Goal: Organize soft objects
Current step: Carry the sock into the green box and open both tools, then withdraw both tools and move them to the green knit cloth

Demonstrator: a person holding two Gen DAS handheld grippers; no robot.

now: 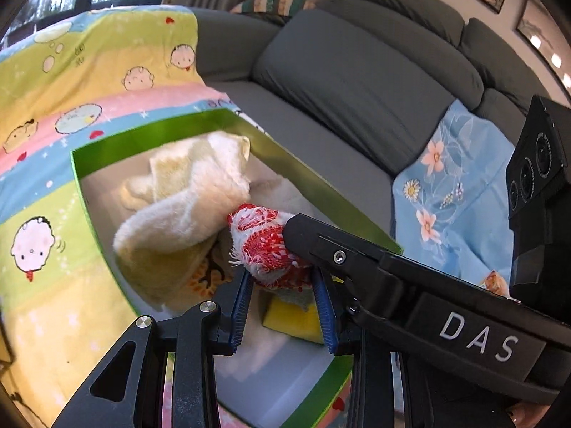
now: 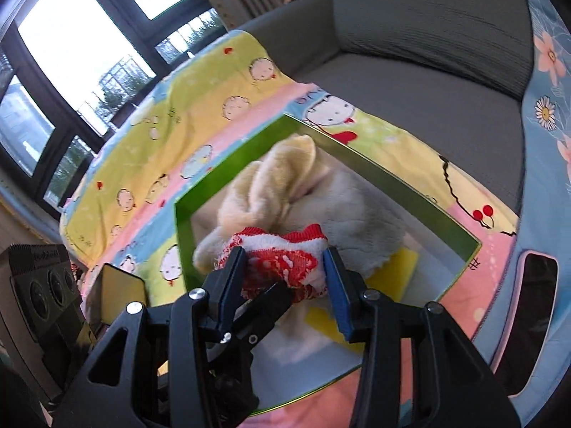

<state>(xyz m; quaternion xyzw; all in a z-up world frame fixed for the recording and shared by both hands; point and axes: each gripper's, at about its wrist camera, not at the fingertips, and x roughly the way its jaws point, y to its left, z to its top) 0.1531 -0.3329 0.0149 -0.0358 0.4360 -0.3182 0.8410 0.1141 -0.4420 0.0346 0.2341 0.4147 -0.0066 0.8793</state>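
Red-and-white sock (image 1: 266,246) is clamped by both grippers — left (image 1: 283,306), right (image 2: 285,281) — over green box (image 1: 150,125).

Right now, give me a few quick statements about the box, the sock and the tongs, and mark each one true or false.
1. Both tongs grip the red and white sock. True: the left tongs and the right tongs both clamp it.
2. The box is blue. False: its walls are green.
3. Cream towels lie in the box. True.
4. The box sits on bare floor. False: it rests on a cartoon-print blanket on the grey sofa.
5. The sock lies flat on the sofa cushion. False: it is held over the open box.
6. Something yellow lies in the box under the towels. True.
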